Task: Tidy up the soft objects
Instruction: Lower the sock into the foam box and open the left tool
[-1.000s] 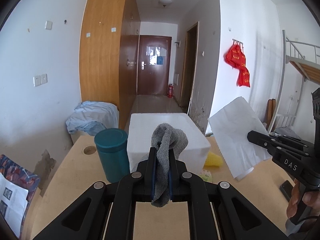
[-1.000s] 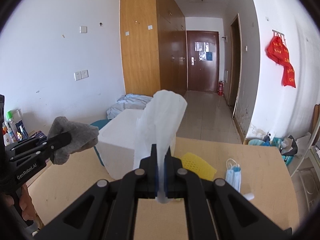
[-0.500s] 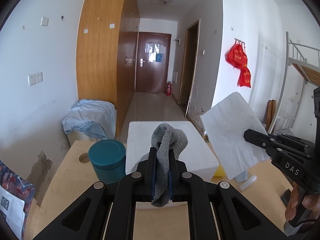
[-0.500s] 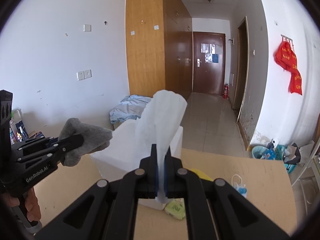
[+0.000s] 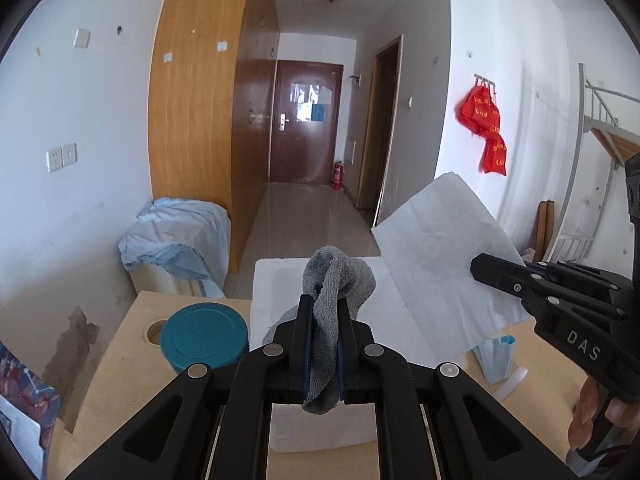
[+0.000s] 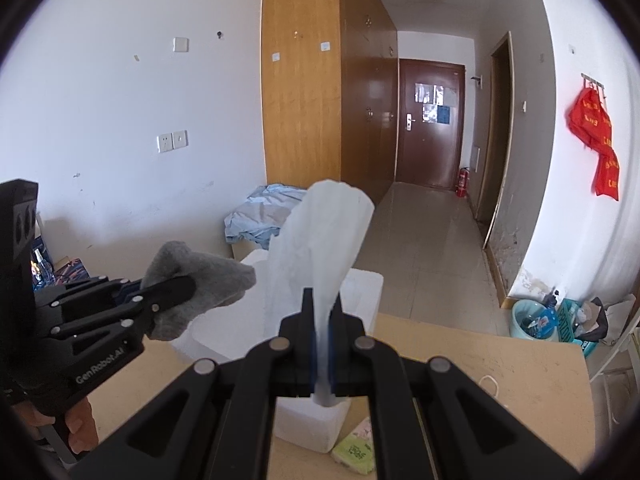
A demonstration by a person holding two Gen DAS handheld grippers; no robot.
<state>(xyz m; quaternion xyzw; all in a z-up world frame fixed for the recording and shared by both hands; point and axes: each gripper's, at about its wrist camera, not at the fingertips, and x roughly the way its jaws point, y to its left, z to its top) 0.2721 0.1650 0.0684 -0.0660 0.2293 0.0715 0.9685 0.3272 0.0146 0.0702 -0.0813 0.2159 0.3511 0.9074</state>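
**Ana:** Grey cloth (image 5: 335,280) is clamped in the left gripper (image 5: 322,354), its jaws pressed tight on the middle of it, so one end bunches up above the fingers and the other droops below. Why carry it like that?

**Ben:** Pinching the middle keeps a floppy thing from slipping out, I'd say. It hangs in the air over the white foam box (image 5: 280,292), touching nothing on the table (image 5: 120,344)

**Ana:** And the right gripper (image 6: 322,346)?

**Ben:** Closed flat on the white tissue (image 6: 320,240), which fans up and out from the jaws. It too is held above the box, just beside the cloth, the two apart

**Ana:** Both over the box, so that looks like the place to put them

**Ben:** Likely: the open top faces up beneath them. Neither is released yet, so I judge we are at the carry-and-drop step

**Ana:** What stays on the table?

**Ben:** A blue face mask (image 5: 494,354) lies right of the box, a small green packet (image 6: 356,450) near its corner, and a teal jar (image 5: 204,338) stands just left of it. The mask is soft, so it probably goes next
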